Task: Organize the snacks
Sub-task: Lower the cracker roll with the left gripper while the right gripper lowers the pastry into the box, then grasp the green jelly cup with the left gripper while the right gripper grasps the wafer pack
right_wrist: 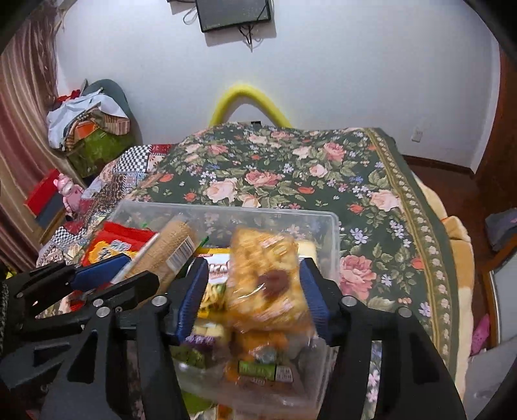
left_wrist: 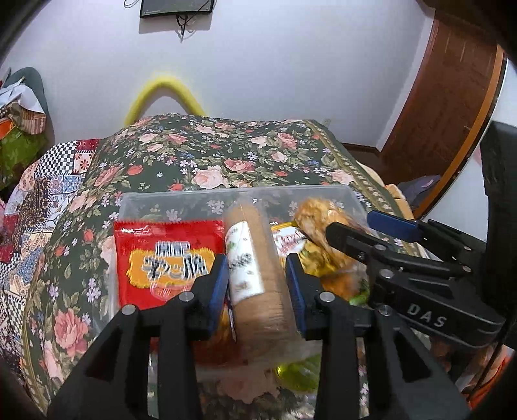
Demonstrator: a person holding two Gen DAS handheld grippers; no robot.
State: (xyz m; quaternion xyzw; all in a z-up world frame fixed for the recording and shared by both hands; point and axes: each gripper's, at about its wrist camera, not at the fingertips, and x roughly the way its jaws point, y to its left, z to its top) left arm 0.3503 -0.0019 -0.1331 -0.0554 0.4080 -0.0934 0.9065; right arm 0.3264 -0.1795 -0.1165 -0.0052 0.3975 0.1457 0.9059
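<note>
The clear plastic bin (right_wrist: 329, 232) sat on the floral bedspread (right_wrist: 290, 168), holding the snacks. A red noodle packet (left_wrist: 161, 258) lay at the bin's 9 o'clock side. A tan biscuit roll (left_wrist: 258, 278) with a white label lay just beside it, running from 6 to 12 o'clock. A yellow snack packet (right_wrist: 216, 278) lay beneath, at the centre. An orange pastry bag (right_wrist: 265, 278) occupied the 3 o'clock side.

The left gripper (left_wrist: 257, 284) straddled the biscuit roll, 1 blue pad at each flank. The pads sat against the wrapper, gripping the roll.

The right gripper (right_wrist: 255, 294) straddled the orange pastry bag. Its jaws stood parted, with a gap visible at the 9 o'clock pad; the bag was blurred, and contact at the 3 o'clock pad could not be determined.

At 12 o'clock beyond the bedspread, a yellow foam tube (right_wrist: 248, 100) arched against the white wall (right_wrist: 355, 80), below a dark wall-mounted screen (right_wrist: 232, 13).
</note>
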